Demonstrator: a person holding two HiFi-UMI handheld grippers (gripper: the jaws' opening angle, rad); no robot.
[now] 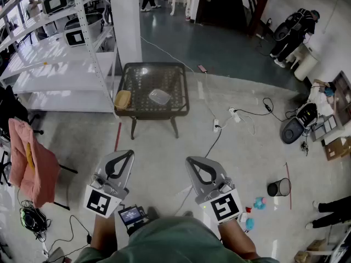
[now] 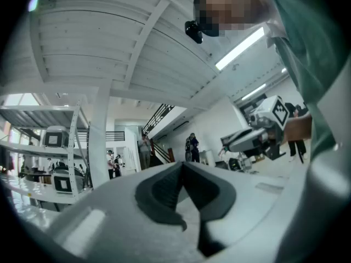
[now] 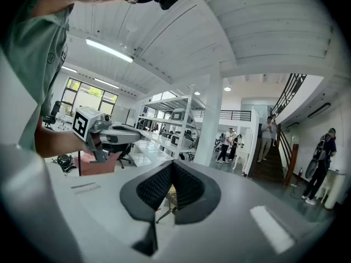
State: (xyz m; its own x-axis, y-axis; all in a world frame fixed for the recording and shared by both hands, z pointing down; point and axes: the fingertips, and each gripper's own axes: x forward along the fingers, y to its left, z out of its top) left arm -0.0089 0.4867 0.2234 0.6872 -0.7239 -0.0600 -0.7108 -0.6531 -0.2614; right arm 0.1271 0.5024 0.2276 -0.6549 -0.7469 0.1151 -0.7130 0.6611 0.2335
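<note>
- Grey left tool [image 1: 129,153] and grey right tool [image 1: 190,160], near: jaws closed tip to tip, empty.
- Far: one dark glass-topped counter [image 1: 143,76] carries one clear plastic container [image 1: 159,96] and one tan bowl [image 1: 122,99].
- One white power strip [image 1: 216,126] lies on the floor between.

left claw [image 2: 182,164] tips together, shelving [image 2: 52,147] beyond
</note>
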